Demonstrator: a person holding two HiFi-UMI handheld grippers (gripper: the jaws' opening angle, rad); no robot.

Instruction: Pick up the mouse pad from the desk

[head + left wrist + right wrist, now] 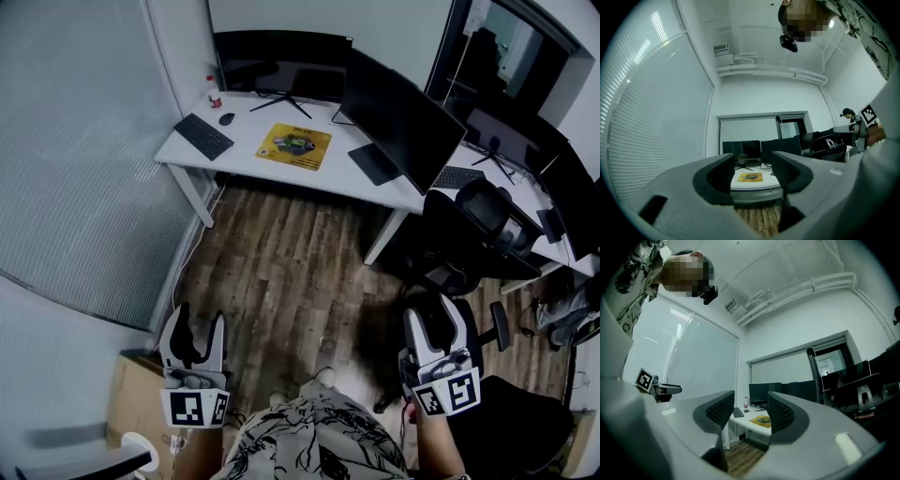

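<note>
A: Left fingers (pixel 715 180) and right fingers (pixel 783 414) both stand partly open, nothing between them.

B: Good. Walk across the floor (pixel 281 272) first; the yellow mouse pad (pixel 294 145) lies flat on the far bench (pixel 246 161), near the keyboard (pixel 203 136). Probably best to pinch its near edge.

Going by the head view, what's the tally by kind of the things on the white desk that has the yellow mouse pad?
Monitors: 2
Keyboard: 1
Mouse: 1
Mouse pad: 1
Small bottle: 1
Dark flat slab, kind unclear: 1
Total: 7
</note>
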